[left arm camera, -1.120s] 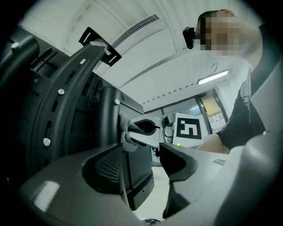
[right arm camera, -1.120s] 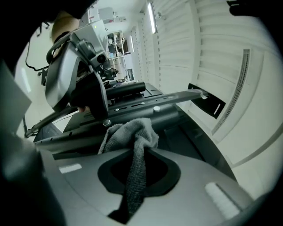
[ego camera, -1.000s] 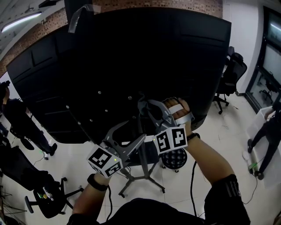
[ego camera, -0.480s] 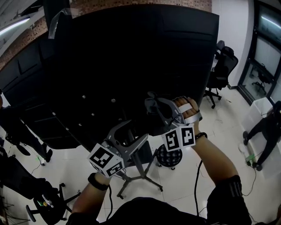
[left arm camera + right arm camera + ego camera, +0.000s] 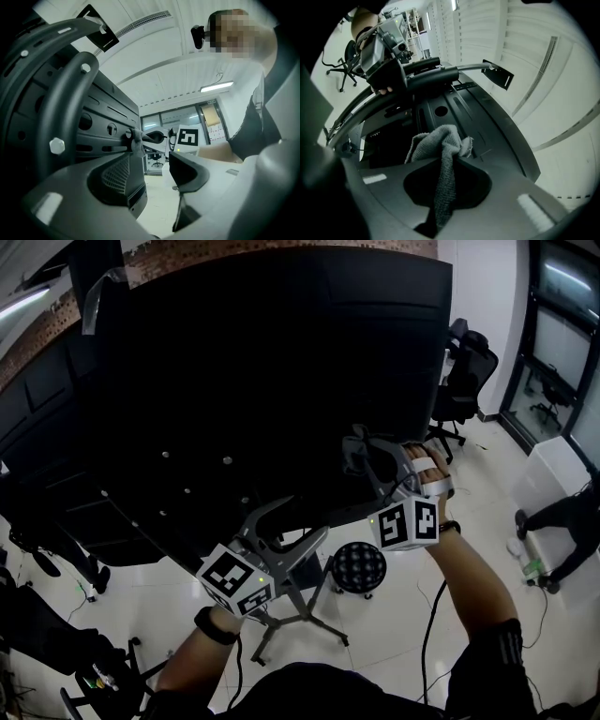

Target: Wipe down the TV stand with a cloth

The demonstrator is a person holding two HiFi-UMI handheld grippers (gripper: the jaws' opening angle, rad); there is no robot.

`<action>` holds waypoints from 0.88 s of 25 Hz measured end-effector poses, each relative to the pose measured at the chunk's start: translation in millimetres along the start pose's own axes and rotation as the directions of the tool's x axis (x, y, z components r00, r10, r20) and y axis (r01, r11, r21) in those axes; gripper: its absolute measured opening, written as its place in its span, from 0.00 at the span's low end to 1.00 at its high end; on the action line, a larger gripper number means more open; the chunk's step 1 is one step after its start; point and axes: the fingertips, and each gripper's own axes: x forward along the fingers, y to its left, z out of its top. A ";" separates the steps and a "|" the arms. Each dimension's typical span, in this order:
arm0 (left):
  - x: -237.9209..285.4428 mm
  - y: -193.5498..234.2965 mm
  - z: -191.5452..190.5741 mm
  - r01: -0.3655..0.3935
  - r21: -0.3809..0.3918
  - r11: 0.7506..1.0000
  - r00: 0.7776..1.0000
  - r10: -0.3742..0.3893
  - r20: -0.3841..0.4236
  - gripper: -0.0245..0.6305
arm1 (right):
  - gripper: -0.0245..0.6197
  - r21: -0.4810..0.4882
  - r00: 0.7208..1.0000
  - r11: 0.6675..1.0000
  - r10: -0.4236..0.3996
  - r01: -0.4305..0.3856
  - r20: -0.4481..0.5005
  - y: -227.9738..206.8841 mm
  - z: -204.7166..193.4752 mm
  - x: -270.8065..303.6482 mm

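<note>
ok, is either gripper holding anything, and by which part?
Right gripper is shut on the grey cloth, pinched at a bunched fold, loose end past the jaws. Left gripper: jaws apart, empty.

head: steeply down, far | gripper views: close, upward | shared: probably TV back (image 5: 281, 381)

Cool overhead light is washing the white floor (image 5: 389, 634) in the head view, while the black TV back (image 5: 272, 381) is swallowing nearly all detail. A ceiling strip lamp (image 5: 216, 87) is glaring in the left gripper view. Both gripper views are bending hard toward black, vignetted corners, and their closest foreground is blurring softly.
</note>
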 end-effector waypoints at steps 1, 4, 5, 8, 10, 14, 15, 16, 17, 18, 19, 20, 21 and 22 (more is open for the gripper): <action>-0.9 -0.2 -0.9 0.002 -0.002 1.000 1.000 -0.002 0.000 0.47 | 0.06 -0.009 1.000 1.000 -0.007 0.007 -0.016 -1.2 -2.7 -0.2; -7.5 -0.6 -2.8 0.004 -0.004 1.000 1.000 -0.004 0.004 0.47 | 0.06 0.006 0.999 1.000 -0.024 0.024 -0.044 -8.2 -4.6 -3.2; -11.9 -0.8 -3.0 0.003 -0.004 1.000 1.000 -0.003 0.006 0.47 | 0.06 0.027 0.999 0.999 -0.031 0.032 -0.036 -11.8 0.0 -6.8; -31.2 1.5 1.1 -0.009 -0.006 1.000 1.000 0.009 0.016 0.47 | 0.06 0.015 0.998 0.998 -0.064 0.063 0.024 -17.6 35.9 -22.2; -49.4 7.0 8.6 -0.026 -0.002 1.000 0.999 0.026 0.026 0.47 | 0.06 -0.007 0.995 0.998 -0.065 0.066 0.081 -14.5 74.0 -27.8; -102.7 22.5 21.8 -0.057 0.004 0.998 0.997 0.057 0.049 0.47 | 0.06 -0.002 0.981 0.999 -0.052 0.054 0.188 -2.2 160.3 -28.5; -118.9 26.7 25.7 -0.069 0.011 0.998 0.996 0.068 0.055 0.47 | 0.06 -0.005 0.976 0.999 -0.050 0.052 0.211 2.1 182.2 -27.8; -135.5 31.3 30.0 -0.083 0.019 0.996 0.995 0.082 0.060 0.47 | 0.06 -0.009 0.972 0.999 -0.046 0.049 0.232 6.6 203.5 -26.8; -151.8 36.3 34.7 -0.100 0.026 0.995 0.993 0.098 0.067 0.47 | 0.06 -0.013 0.967 0.999 -0.041 0.046 0.252 11.3 224.1 -25.4; -167.9 41.9 39.5 -0.118 0.032 0.993 0.991 0.115 0.074 0.47 | 0.06 -0.020 0.962 0.999 -0.036 0.043 0.271 16.1 244.0 -23.2; -184.2 48.0 43.9 -0.136 0.037 0.990 0.988 0.133 0.081 0.47 | 0.06 -0.027 0.957 0.999 -0.029 0.039 0.289 21.5 263.6 -20.2; -201.0 54.2 47.7 -0.154 0.041 0.987 0.985 0.150 0.086 0.47 | 0.06 -0.034 0.952 0.999 -0.022 0.034 0.307 27.7 283.1 -17.1; -218.4 60.3 51.0 -0.171 0.044 0.984 0.982 0.166 0.090 0.47 | 0.06 -0.038 0.946 0.999 -0.015 0.028 0.323 34.5 302.8 -14.2; -235.9 66.3 54.1 -0.186 0.047 0.981 0.979 0.181 0.093 0.47 | 0.06 -0.039 0.941 0.999 -0.008 0.022 0.337 41.4 322.4 -11.7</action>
